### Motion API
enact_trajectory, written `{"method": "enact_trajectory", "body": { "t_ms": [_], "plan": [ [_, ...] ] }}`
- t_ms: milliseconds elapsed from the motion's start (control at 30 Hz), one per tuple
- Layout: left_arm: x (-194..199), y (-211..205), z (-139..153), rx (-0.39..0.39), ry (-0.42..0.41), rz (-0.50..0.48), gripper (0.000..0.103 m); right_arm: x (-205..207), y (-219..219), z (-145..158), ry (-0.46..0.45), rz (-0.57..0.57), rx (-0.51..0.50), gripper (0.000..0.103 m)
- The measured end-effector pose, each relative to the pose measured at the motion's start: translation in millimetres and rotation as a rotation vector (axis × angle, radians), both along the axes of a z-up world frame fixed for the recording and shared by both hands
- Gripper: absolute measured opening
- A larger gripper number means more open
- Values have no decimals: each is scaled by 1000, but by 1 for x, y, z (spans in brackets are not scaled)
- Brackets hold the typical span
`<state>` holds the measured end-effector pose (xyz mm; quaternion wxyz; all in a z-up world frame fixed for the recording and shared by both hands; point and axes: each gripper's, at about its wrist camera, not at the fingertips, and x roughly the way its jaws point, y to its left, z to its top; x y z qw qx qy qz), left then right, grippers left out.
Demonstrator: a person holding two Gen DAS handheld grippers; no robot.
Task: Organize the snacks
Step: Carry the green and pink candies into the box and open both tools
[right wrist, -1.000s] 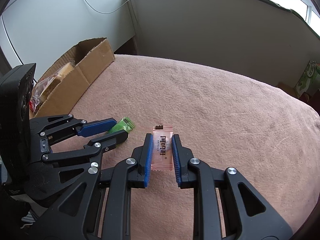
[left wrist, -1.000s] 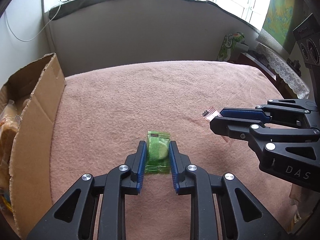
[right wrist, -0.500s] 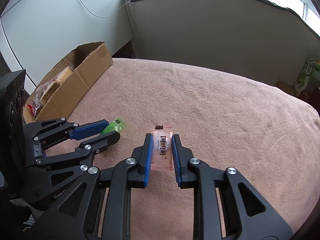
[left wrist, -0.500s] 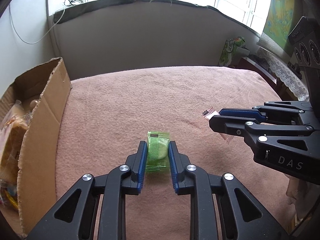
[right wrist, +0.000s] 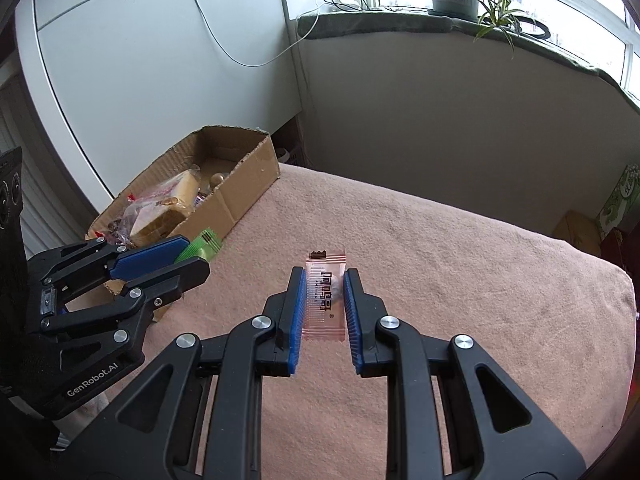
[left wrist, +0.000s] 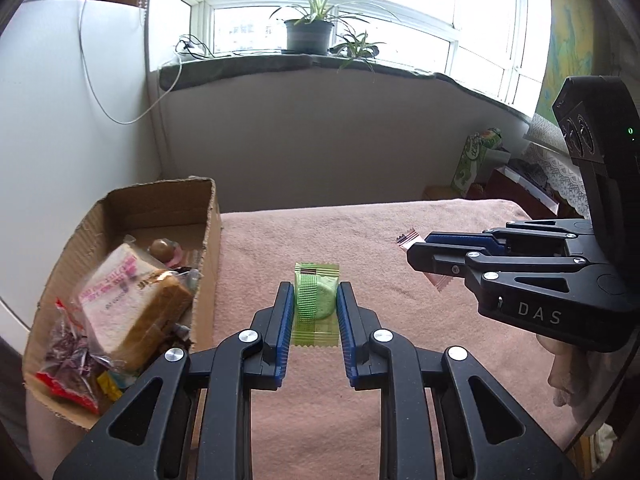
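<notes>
Both hands are loaded and the drop-off has not yet happened. The left tongs (left wrist: 312, 308) are closed on the green packet (left wrist: 316, 304), pinching it by its long edges between the blue pads, and the right tongs (right wrist: 325, 300) are likewise clamped on the pink packet (right wrist: 325, 298). Each packet appears held clear of the pink blanket (right wrist: 460, 280) that covers the bench, though how far above it cannot be judged. The cardboard box (left wrist: 160, 208) stands at the left edge of the bench, top open, already holding a wrapped slice of bread (left wrist: 132, 292), a red wrapper (left wrist: 68, 388) and a few small sweets, so part of the sorting looks done. No other loose snacks show on the blanket in either view, so these two packets may well be the last; what is left, as I judge it, is to carry them over the box wall and let go. The left tongs are nearer the box, just beside its right wall, while the right tongs are further out over the middle of the blanket. The green packet is a flat, translucent pillow wrapper with crimped ends, a ribbed printed stripe and a round pale-green cake inside. The pink packet is slimmer, clear with fine red lines and dark characters down its middle, something small and dark sealed within.
</notes>
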<state>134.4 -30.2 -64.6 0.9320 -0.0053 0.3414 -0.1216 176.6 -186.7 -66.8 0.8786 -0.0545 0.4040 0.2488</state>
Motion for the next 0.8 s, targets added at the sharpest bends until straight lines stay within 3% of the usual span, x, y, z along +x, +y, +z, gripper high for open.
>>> {"method": "enact_trajectory", "body": {
  "t_ms": [333, 800],
  "plan": [
    [-8, 60, 28, 6, -76, 125, 20, 15, 57, 32, -65, 84, 24, 20],
    [7, 109, 31, 26, -95, 211, 20, 50, 127, 41, -72, 161, 35, 20]
  ]
}}
